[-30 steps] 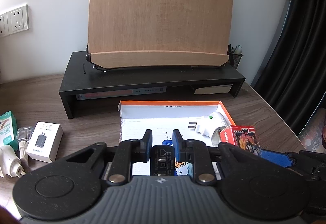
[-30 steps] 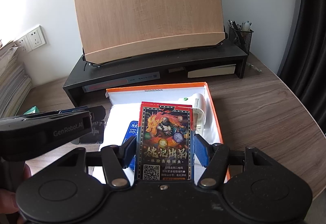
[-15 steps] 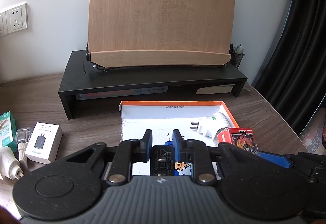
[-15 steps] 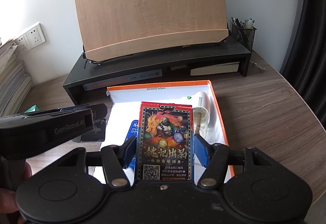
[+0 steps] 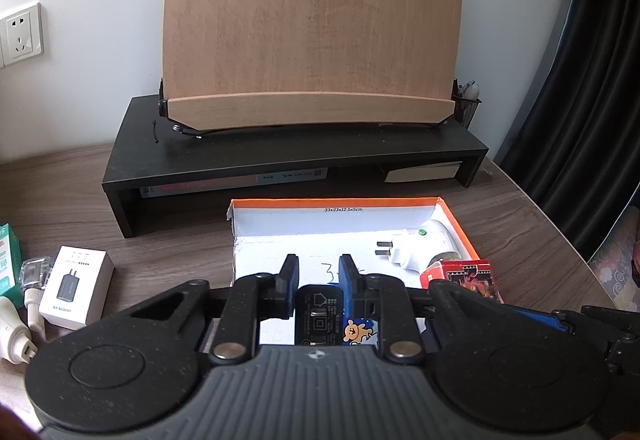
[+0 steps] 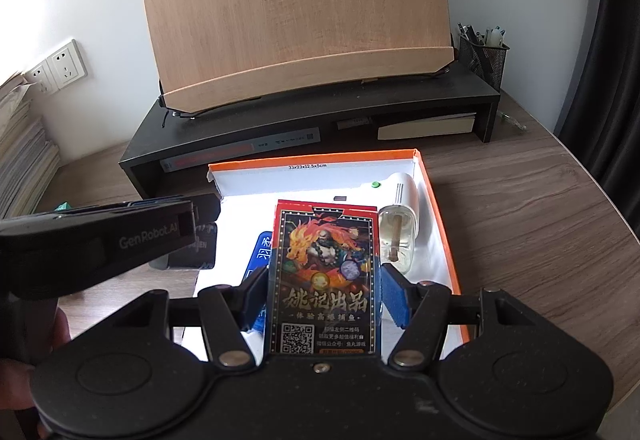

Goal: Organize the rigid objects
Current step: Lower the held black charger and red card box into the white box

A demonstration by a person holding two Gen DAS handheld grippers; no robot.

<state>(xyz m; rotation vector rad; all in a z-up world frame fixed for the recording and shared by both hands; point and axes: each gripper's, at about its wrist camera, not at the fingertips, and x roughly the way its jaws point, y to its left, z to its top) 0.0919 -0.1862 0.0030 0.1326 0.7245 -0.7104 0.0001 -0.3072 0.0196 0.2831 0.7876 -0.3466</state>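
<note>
An open orange-rimmed white box (image 5: pixel 452 214) (image 6: pixel 434 208) lies on the desk. A white plug-in device (image 5: pixel 420 246) (image 6: pixel 402 216) lies at its right side. My left gripper (image 5: pixel 318 276) is shut on a black charger (image 5: pixel 318 314) over the box's near part. My right gripper (image 6: pixel 324 280) is shut on a red card pack (image 6: pixel 326 280) above the box; the pack also shows in the left wrist view (image 5: pixel 466 276). A blue packet (image 6: pixel 262 252) lies in the box under the pack. The left gripper's side shows in the right wrist view (image 6: pixel 100 240).
A black monitor riser (image 5: pixel 280 156) with a wooden book stand (image 5: pixel 312 24) stands behind the box. A white charger box (image 5: pixel 76 290), a green box (image 5: pixel 8 264) and white plugs (image 5: pixel 16 332) lie left. A pen holder (image 6: pixel 482 52) sits at the riser's right end.
Both views have shifted a little, the box sitting slightly lower and closer in frame. Both grippers keep their holds on the charger and the card pack.
</note>
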